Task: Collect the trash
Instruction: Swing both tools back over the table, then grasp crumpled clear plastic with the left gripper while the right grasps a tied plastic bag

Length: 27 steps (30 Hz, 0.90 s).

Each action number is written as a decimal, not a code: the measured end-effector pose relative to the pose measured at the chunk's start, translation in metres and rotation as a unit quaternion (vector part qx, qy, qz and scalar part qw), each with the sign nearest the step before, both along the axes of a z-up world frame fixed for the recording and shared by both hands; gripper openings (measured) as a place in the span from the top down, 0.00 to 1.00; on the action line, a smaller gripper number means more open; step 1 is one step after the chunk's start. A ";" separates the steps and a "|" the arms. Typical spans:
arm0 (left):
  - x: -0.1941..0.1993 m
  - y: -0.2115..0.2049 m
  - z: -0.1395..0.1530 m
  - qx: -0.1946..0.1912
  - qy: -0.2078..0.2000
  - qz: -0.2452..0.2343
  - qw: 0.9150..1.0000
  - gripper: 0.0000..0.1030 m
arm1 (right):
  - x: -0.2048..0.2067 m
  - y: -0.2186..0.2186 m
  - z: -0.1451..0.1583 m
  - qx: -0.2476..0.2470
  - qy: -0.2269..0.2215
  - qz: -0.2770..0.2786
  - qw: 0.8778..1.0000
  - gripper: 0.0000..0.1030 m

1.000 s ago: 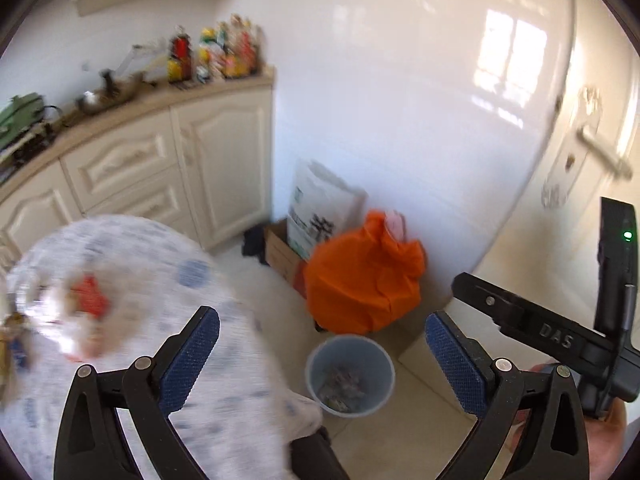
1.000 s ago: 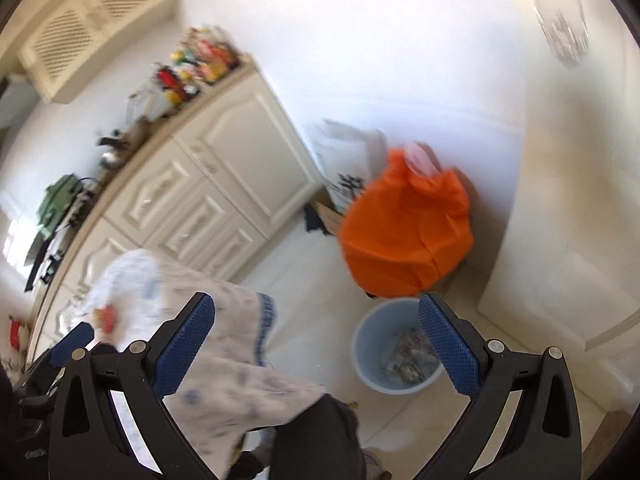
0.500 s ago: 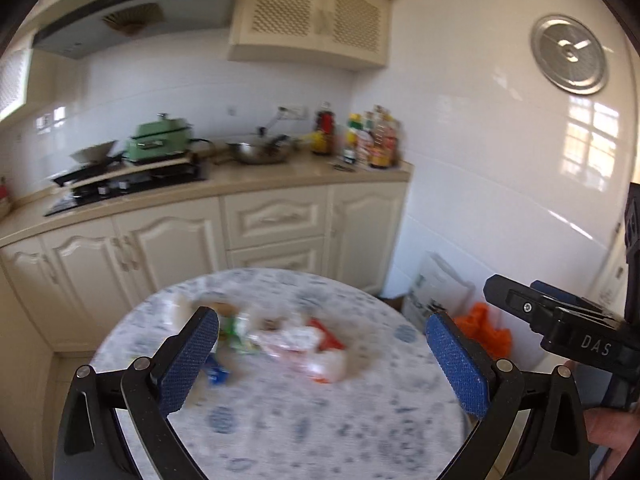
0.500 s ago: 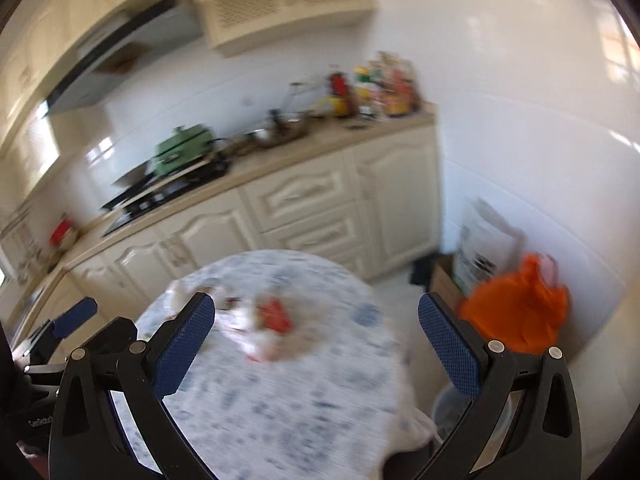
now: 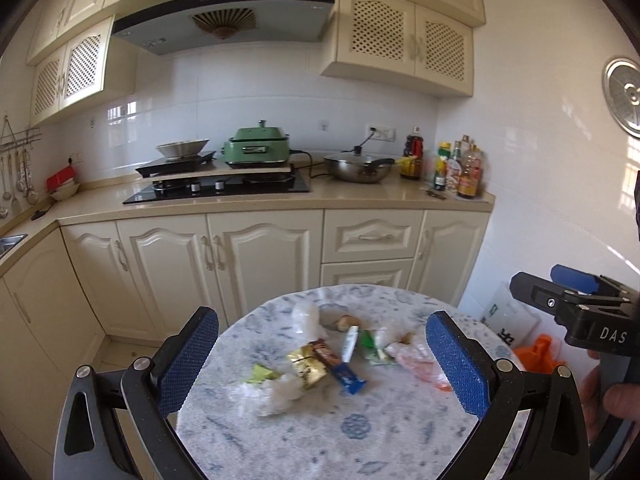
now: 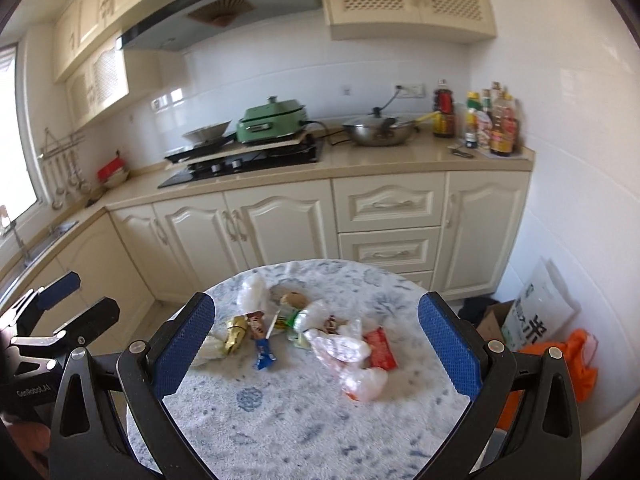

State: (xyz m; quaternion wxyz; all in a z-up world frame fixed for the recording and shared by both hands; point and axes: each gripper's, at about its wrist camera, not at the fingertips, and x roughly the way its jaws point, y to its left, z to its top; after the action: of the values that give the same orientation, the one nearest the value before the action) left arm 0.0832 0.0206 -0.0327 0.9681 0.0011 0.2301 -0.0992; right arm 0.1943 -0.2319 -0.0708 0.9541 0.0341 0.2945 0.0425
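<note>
Both hand-held grippers, left [image 5: 320, 364] and right [image 6: 316, 344], are hanging wide and empty, wrappers [image 6: 304, 332] lying ahead on the surface [image 6: 280, 420], roughly centred between both.

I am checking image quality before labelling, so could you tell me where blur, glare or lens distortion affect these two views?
Left wrist view: the wrappers on the table look softly blurred, the cabinets bow from the fisheye, and the right wall is washed out by bright light. Right wrist view: the bottles are smeared, the plastic bag is soft, and the window at the left edge is overexposed.
</note>
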 end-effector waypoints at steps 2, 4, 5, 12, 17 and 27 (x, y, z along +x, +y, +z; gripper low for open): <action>0.001 0.006 -0.003 -0.003 0.003 0.005 1.000 0.01 | 0.005 0.003 -0.005 -0.007 0.005 0.008 1.000 0.00; 0.006 0.011 -0.008 0.000 0.006 0.011 1.000 0.01 | 0.014 0.006 -0.013 -0.006 0.014 0.023 1.000 0.00; 0.007 0.013 -0.013 0.005 0.007 0.014 1.000 0.01 | 0.020 0.007 -0.018 -0.011 0.021 0.027 0.999 0.00; 0.038 0.014 -0.047 0.034 0.042 0.035 0.998 0.01 | 0.059 0.013 -0.068 -0.042 0.073 0.047 0.995 0.00; 0.071 0.015 -0.077 0.033 0.082 0.047 0.995 0.01 | 0.083 0.015 -0.110 -0.053 0.113 0.064 0.990 0.02; 0.133 0.004 -0.129 0.070 0.132 0.058 0.987 0.01 | 0.128 0.015 -0.186 -0.081 0.192 0.072 0.975 0.15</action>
State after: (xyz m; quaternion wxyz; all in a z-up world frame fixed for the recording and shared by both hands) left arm 0.2162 0.0248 -0.1618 0.9310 0.0421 0.3616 -0.0257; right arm 0.3227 -0.2165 -0.2566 0.8739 -0.0570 0.4761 0.0798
